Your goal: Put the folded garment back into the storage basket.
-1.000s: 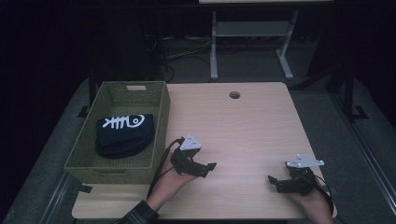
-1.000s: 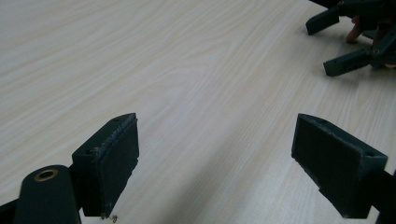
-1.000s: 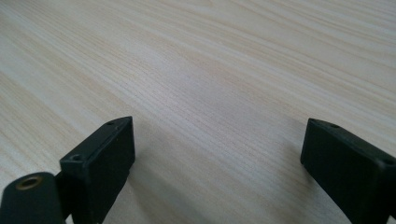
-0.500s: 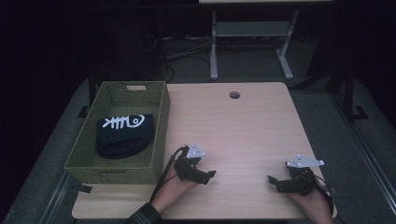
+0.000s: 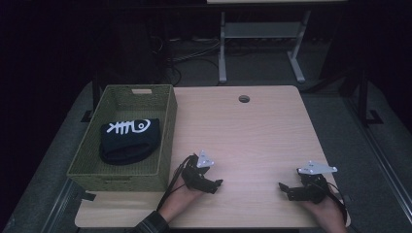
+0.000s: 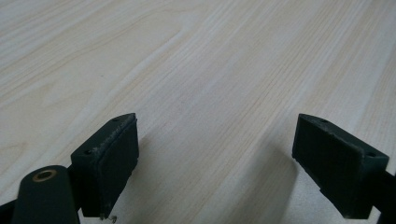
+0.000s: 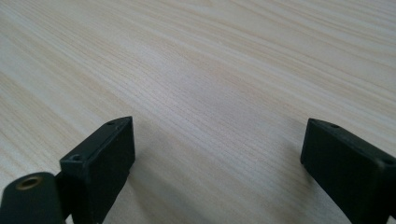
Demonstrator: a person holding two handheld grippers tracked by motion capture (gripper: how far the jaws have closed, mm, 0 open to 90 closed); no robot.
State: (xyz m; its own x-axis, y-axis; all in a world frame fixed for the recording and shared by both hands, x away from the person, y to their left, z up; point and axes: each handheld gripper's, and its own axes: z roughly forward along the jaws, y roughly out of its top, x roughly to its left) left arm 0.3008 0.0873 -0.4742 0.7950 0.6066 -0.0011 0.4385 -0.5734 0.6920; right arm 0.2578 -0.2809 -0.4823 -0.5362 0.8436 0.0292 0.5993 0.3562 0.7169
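Note:
A black folded cloth with a white fish-bone print (image 5: 129, 140) lies inside a green woven basket (image 5: 92, 160) at the table's left. My left gripper (image 5: 215, 184) rests low on the light wooden table (image 5: 243, 136) just right of the basket's near corner, open, with bare wood between its jaws (image 6: 217, 154). My right gripper (image 5: 285, 190) sits near the table's front right, also open, with nothing but wood grain between its jaws (image 7: 217, 163). Both point toward the table's middle.
A round cable hole (image 5: 244, 99) is at the table's far edge. Beyond the table stands a white metal frame (image 5: 257, 43) with cables on the dark floor. The table's front edge lies close under both hands.
My left gripper has drawn back toward the front edge and dropped lower onto the table. The right gripper has stayed put.

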